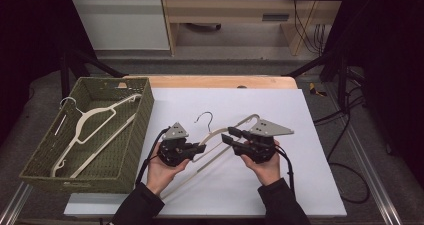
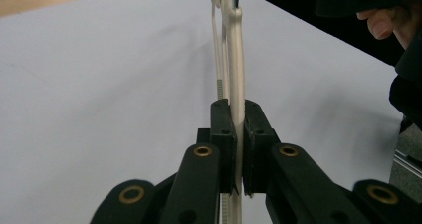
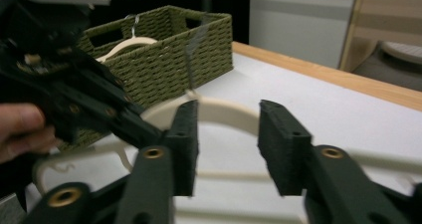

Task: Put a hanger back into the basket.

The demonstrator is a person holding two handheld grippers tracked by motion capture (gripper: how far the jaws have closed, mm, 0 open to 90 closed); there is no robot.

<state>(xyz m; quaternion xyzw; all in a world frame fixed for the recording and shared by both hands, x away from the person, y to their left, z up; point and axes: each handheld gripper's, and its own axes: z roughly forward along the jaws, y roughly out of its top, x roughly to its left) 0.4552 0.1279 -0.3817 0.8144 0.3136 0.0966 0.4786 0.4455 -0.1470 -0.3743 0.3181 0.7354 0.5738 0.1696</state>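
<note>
On the white sheet (image 1: 280,185), a green basket (image 1: 135,150) sits beside the hanger (image 1: 220,132).

the right gripper (image 3: 226,144) holds its two black jaws apart, with the curved shoulder of a cream plastic coat hanger (image 3: 224,110) running across the gap between them, untouched by either pad. the hanger's thin metal hook (image 3: 191,59) rises blurred above it. at the left the black left gripper (image 3: 74,92) reaches the hanger. behind stands a green woven basket (image 3: 194,45) on the white table sheet (image 3: 348,119), another cream hanger (image 3: 127,45) inside it.

Dim surroundings, bright white mat (right gripper view blurred).
</note>
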